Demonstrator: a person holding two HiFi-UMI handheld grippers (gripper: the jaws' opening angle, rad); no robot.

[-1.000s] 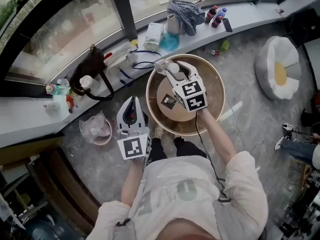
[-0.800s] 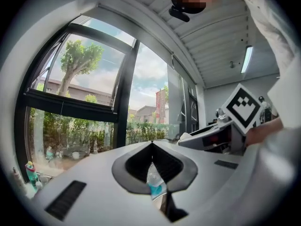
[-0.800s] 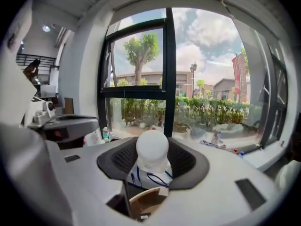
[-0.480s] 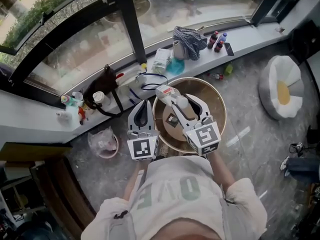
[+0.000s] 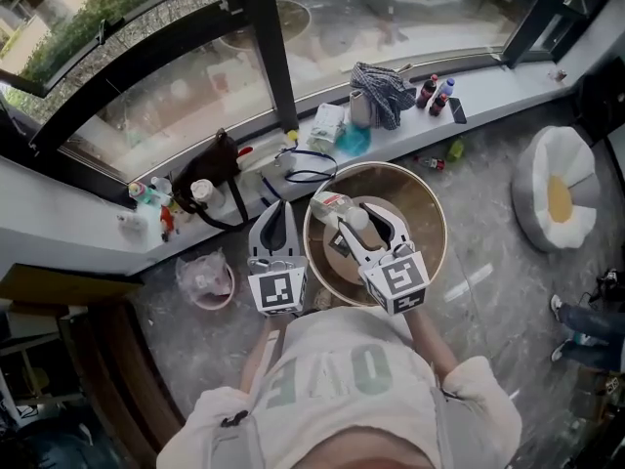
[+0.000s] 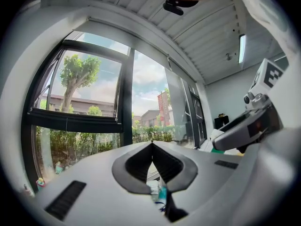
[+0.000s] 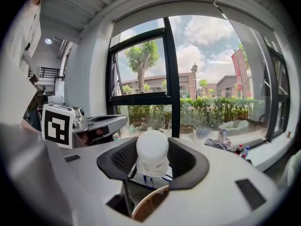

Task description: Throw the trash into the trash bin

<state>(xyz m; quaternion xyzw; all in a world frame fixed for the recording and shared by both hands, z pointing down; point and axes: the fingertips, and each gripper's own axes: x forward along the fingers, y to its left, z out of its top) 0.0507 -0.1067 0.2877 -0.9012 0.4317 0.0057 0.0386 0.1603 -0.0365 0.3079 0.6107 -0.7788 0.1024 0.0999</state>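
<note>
Over the round table [image 5: 431, 205], in the head view, the right gripper [image 5: 357, 221] pinches a clear bottle [image 5: 332, 206]. The left gripper [image 5: 279, 213] hangs just beside it, and the pink trash bin [image 5: 207, 281] stands on the floor further left. In the left gripper view the jaws are pressed together, with nothing between them. In the right gripper view both pads clamp the bottle's white rounded end.

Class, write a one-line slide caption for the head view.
Right gripper clamps a white-capped plastic bottle over the round wooden table; left gripper shut, empty.
</note>
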